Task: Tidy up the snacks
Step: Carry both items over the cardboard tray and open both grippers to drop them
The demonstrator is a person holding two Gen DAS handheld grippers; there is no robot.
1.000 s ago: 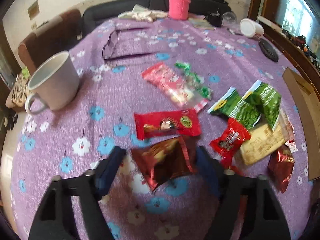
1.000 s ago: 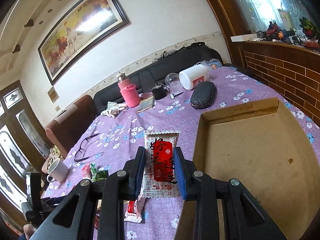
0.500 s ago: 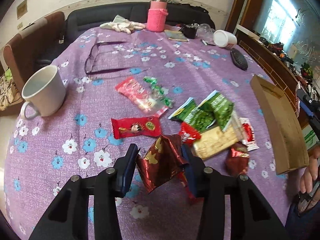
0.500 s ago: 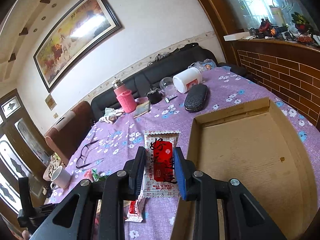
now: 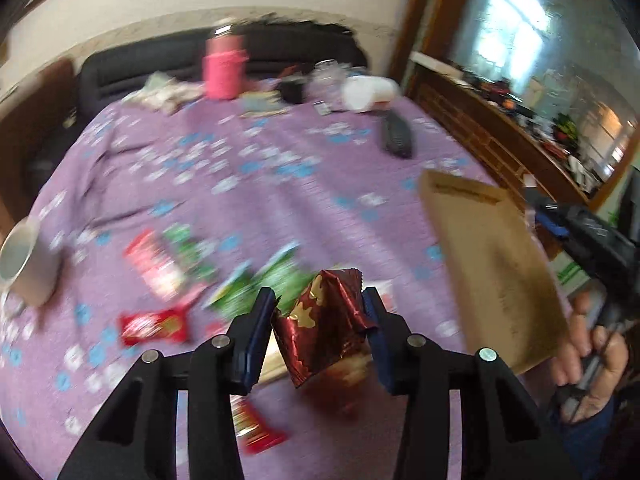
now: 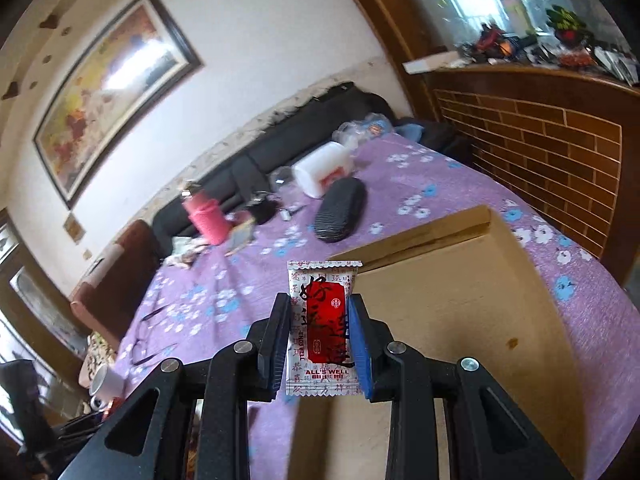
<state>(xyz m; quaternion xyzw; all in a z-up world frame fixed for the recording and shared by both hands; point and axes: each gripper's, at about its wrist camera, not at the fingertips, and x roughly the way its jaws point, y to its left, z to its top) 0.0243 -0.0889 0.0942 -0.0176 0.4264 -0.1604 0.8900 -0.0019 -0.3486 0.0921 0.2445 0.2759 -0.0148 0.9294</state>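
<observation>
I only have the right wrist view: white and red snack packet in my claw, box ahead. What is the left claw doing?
Observer: The left claw is shut on a crinkled dark red foil snack packet, lifted off the purple floral tablecloth.
Operator: Are more snacks left on the table?
Observer: Yes, green packets and a flat red packet lie below it, blurred.
Operator: Where is the box from there?
Observer: The shallow brown cardboard box sits to its right.

on the white and red snack packet (image 6: 323,328), "all's well" is printed in red capitals near its lower edge, below large black chinese characters that cannot be made out. nothing legible is found in the blurred left wrist view.
</observation>
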